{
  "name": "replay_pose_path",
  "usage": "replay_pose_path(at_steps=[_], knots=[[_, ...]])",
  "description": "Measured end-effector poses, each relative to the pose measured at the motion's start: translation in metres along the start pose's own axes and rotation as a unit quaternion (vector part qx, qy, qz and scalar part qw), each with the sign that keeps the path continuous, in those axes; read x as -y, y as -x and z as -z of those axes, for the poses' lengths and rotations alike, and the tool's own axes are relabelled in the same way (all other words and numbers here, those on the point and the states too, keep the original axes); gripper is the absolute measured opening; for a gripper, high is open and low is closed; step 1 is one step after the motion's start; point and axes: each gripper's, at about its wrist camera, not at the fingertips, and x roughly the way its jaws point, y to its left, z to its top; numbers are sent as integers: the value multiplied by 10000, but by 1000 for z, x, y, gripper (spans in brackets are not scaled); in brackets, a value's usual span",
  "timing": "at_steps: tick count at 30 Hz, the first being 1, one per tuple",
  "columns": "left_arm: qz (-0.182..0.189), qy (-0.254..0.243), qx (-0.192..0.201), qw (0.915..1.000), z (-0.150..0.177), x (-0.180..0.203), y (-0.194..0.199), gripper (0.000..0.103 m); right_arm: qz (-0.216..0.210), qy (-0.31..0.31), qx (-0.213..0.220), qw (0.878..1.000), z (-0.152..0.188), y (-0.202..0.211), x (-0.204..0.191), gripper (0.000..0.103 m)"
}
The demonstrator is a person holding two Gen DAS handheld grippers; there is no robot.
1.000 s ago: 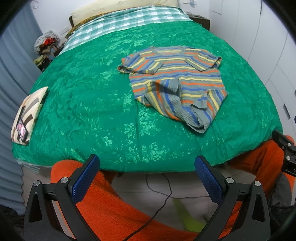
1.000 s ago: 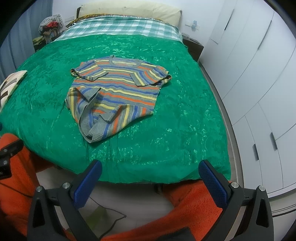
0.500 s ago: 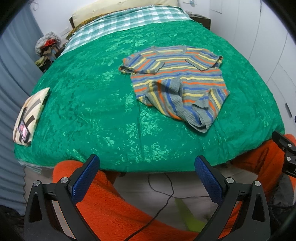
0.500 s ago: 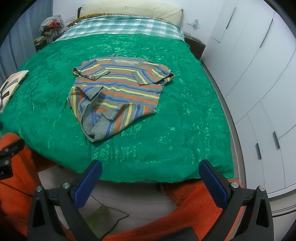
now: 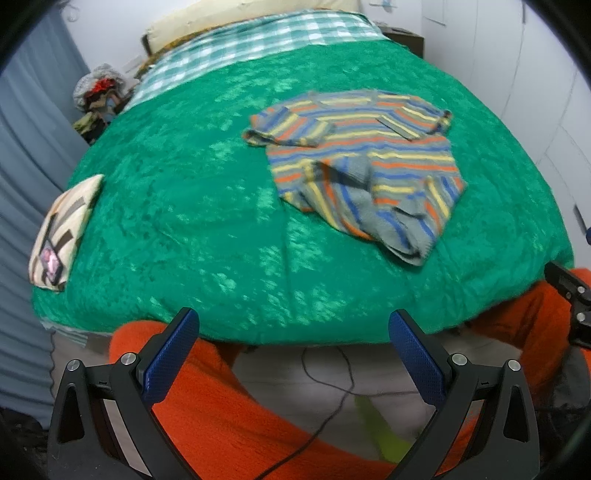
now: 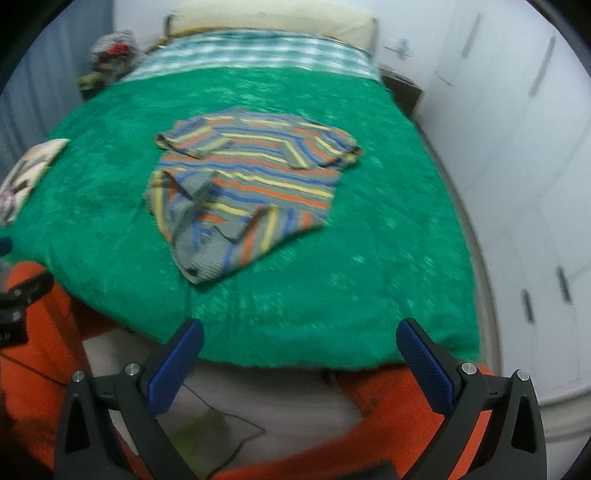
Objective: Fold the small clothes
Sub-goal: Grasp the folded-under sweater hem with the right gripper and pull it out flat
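A small striped knit top [image 5: 364, 166] in grey, blue, orange and yellow lies on the green bedspread [image 5: 192, 206], its lower hem rumpled and partly turned over. The same top [image 6: 247, 188] sits mid-bed in the right wrist view. My left gripper [image 5: 293, 325] hangs open off the foot of the bed, well short of the top and to its left. My right gripper [image 6: 301, 334] is open too, over the bed's near edge and a little right of the top. Neither holds anything.
A patterned cushion [image 5: 61, 229] rests at the bed's left edge. Checked sheet and pillow [image 5: 255, 33] lie at the head. White wardrobe doors [image 6: 524, 155] run along the right. A person's orange fleece-clad legs [image 5: 229, 413] and a black cable [image 5: 332, 391] lie below the grippers.
Both grippers have moved forward toward the bed, so the top looks slightly nearer; the right view has turned a little and is blurred. Both stay open.
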Motion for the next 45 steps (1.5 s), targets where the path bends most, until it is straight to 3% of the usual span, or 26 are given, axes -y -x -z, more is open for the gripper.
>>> replay_pose_path(at_steps=[3,6,8,11,13,16,17,20,23,25,27,31,32,34,35,37,38,39,41,43,45], knots=[[-74,340,29,9994,-6,-22,-5,102,-159,32,46,9999,-15,-34,20,103],[-105,692,-2,9975,-8,-41,-9,102,-344,267,-260,9987,-31,-77,20,101],[-190,831,-15,9964,-6,-50,-10,102,-831,252,-578,9946,-44,-108,11,96],[-239,919,-90,9954,-1,-51,-13,102,-1619,-437,-780,9828,-63,-150,4,87],[-162,945,-205,9952,2,-50,-18,102,-1752,-842,-953,9763,-73,-180,-2,68],[-144,905,-291,9954,6,-46,-22,102,-2154,-1518,-1256,9564,-81,-234,-8,31],[-184,878,-314,9955,7,-46,-22,102,-2213,-1607,-1325,9527,-80,-243,-8,4],[-317,892,-299,9951,12,-54,-22,102,-2694,-1775,-1317,9373,-71,-224,6,4],[-357,1007,-307,9938,17,-64,-26,102,-2749,-1561,-1202,9411,-43,-168,38,4],[-286,1073,-367,9931,18,-66,-33,102,-2327,-1430,-1322,9528,-11,-138,65,4],[-160,1076,-426,9932,17,-64,-40,102,-1512,-1167,-1593,9686,18,-129,80,4],[26,817,-444,9957,6,-45,-45,102,-813,-1217,-2244,9634,53,-150,87,7],[54,765,-394,9963,4,-42,-42,102,-605,-1093,-2300,9651,53,-152,85,14],[55,702,-254,9972,2,-39,-35,102,-493,-1021,-1884,9755,36,-138,79,20],[33,696,-196,9974,2,-39,-33,102,-617,-1053,-1672,9783,27,-131,78,25],[-12,733,-214,9971,4,-41,-35,102,-1218,-1063,-1132,9803,-7,-117,61,52],[4,766,-272,9967,5,-42,-37,102,-1550,-1025,-899,9785,-24,-115,50,73],[24,800,-329,9962,5,-43,-40,102,-2085,-946,-584,9717,-49,-116,31,79],[74,915,-380,9951,7,-47,-40,102,-2773,-771,-336,9571,-83,-133,-2,79],[25,967,-317,9948,10,-51,-34,102,-3073,-701,-336,9484,-110,-161,-32,77],[-109,1033,-249,9943,15,-57,-27,102,-3317,-752,-518,9390,-137,-197,-60,64]])
